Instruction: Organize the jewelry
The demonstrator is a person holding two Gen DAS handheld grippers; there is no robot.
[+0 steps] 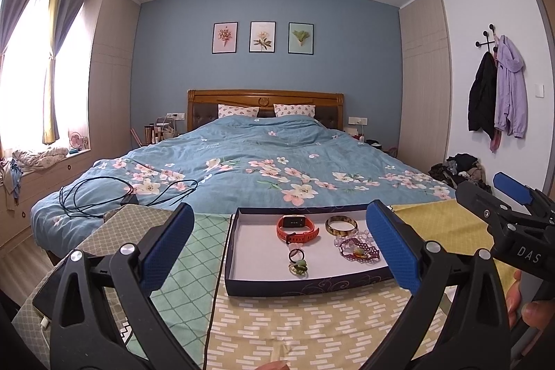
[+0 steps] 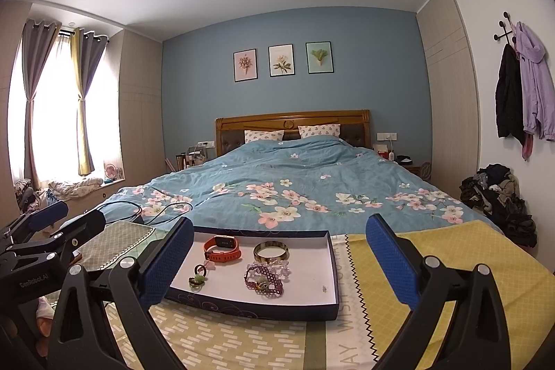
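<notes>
Colours and patterns at the foot of the bed

An orange-red watch (image 2: pixel 222 248), a mottled amber bangle (image 2: pixel 271 252) and a purple beaded bracelet (image 2: pixel 263 280) are being shown in a navy, swirl-printed tray (image 2: pixel 249 306); blue-padded fingers (image 2: pixel 166 266) and a pink-flowered blue duvet (image 2: pixel 295 189) are being seen.

Both the left tongs (image 1: pixel 277 252) and right tongs (image 2: pixel 277 262) are spread wide, gripping nothing, held level side by side.

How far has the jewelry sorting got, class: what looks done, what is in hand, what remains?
Done: the orange watch, bangle, purple beaded bracelet and ring already lie in the tray. In hand: nothing; the left gripper and right gripper both hang open and empty. Left: the pieces lie loose, some touching, so tidying may remain.
</notes>
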